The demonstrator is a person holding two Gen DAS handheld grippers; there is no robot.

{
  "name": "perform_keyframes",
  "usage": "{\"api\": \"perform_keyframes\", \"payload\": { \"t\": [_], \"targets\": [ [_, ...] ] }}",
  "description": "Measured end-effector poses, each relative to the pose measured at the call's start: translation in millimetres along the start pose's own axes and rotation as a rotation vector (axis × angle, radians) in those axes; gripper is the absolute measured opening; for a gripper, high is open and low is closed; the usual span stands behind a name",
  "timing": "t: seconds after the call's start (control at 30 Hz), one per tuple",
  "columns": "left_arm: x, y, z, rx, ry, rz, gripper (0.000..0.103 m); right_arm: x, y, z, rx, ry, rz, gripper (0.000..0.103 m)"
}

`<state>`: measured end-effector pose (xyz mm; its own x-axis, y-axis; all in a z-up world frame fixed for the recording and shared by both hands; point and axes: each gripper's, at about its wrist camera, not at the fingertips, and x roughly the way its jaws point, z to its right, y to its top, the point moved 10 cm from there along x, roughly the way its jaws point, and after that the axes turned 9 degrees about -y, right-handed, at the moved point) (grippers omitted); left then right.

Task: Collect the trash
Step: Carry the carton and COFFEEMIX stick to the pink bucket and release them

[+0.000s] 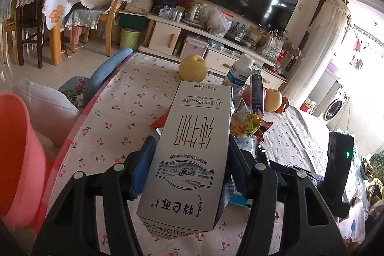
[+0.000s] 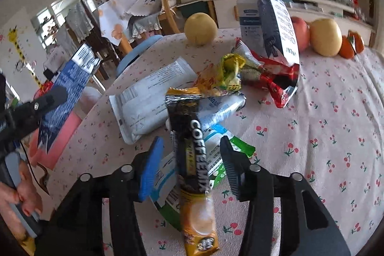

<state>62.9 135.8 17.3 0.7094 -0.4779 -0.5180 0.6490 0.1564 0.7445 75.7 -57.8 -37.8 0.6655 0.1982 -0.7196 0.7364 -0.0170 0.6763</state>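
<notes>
Your left gripper (image 1: 189, 167) clamps a stiff grey milk carton (image 1: 189, 148) by its flat side walls above the cherry-print tablecloth (image 1: 115, 107), near the pink bin (image 1: 16, 148); treat it as light and crushable. Your right gripper (image 2: 189, 164) stands with jaws spread, not pressing the glossy coffee-mix sachet (image 2: 192, 155) between them. Pinch that thin, slippery, limp packet mid-length, above the crinkled wrappers (image 2: 240, 73).
</notes>
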Motion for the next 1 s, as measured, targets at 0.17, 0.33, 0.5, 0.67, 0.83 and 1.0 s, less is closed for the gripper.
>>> {"api": "perform_keyframes", "payload": {
  "t": [0.17,0.33,0.5,0.67,0.83,1.0],
  "targets": [
    [-6.0,1.6,-7.2,-0.011,0.005,0.009,0.06,5.6,-5.7,-8.2,-0.102,-0.081,0.013,0.051],
    [-12.9,2.4,-13.6,-0.018,0.014,0.019,0.06,7.5,-8.5,-5.3,-0.131,-0.146,0.035,0.033],
    [-21.4,4.6,-21.6,-0.031,0.017,0.033,0.06,3.4,-9.2,3.6,-0.12,-0.165,0.036,0.024],
    [-33.0,8.4,-29.3,-0.044,0.017,0.056,0.06,-10.0,-10.6,-0.1,-0.132,-0.171,0.047,0.021],
    [-47.4,12.8,-38.5,-0.056,0.023,0.086,0.06,-35.3,-1.1,-14.8,-0.131,-0.158,0.103,0.019],
    [-64.9,17.4,-52.6,-0.083,0.03,0.125,0.06,-66.8,19.6,-47.8,-0.123,-0.103,0.174,0.019]
  ]
}}
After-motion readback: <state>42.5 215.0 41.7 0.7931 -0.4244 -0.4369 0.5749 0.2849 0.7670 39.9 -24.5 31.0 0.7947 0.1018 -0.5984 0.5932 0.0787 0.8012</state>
